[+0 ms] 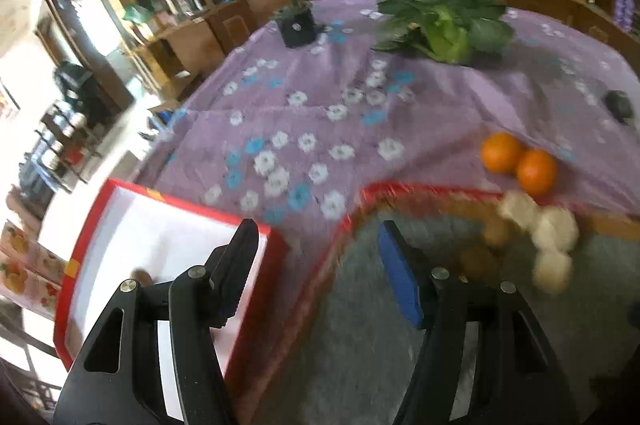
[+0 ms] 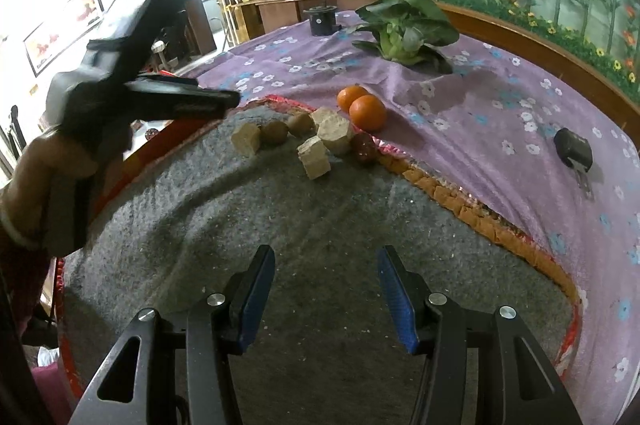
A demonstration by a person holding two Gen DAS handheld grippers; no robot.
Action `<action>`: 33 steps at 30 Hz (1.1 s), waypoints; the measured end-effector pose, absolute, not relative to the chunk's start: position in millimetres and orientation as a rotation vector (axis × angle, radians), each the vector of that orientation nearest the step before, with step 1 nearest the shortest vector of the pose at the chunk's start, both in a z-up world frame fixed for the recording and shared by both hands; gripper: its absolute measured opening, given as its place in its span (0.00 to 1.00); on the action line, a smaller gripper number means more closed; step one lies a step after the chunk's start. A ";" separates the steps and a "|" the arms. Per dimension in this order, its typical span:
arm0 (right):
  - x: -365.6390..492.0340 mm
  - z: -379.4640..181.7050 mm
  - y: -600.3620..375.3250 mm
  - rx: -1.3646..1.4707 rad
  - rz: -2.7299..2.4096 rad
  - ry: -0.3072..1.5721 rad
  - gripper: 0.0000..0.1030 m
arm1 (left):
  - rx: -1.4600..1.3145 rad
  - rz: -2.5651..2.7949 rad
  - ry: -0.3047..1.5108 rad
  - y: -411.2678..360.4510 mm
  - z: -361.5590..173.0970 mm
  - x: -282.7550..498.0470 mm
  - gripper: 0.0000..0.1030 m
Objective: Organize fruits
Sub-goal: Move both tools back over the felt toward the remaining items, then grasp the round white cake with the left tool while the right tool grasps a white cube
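Risk: my left gripper released, empty, straddling box rim; fruit pile far ahead. Right gripper released over mat. Blurred approach could scatter oranges.

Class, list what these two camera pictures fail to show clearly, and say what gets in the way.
- Left wrist view: the red box, its inside partly hidden by the left gripper.
- Left wrist view: pale blocks, smeared by motion blur.
- Right wrist view: the left gripper's tips, blurred.
- Right wrist view: the dark red fruit, half behind a block.
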State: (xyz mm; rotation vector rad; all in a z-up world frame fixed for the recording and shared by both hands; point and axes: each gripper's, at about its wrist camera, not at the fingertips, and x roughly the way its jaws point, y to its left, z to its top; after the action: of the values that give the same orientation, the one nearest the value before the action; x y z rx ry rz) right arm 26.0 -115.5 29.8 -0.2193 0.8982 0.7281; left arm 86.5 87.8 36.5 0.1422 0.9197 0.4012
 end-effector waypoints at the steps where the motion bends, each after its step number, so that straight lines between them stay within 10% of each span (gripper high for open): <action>1: 26.7 28.4 -115.4 -0.219 0.727 0.904 0.51 | 0.165 0.420 0.923 87.5 32.6 90.0 0.61; 33: 34.8 27.8 -84.3 -0.285 0.715 0.896 0.51 | -0.002 0.149 0.951 91.0 22.9 39.9 0.63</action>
State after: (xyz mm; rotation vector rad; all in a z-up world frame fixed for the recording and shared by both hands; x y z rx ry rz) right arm 34.8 -84.3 27.8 -0.2846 0.8963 0.7150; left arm 39.9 91.0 22.9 -0.0017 0.9513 0.1493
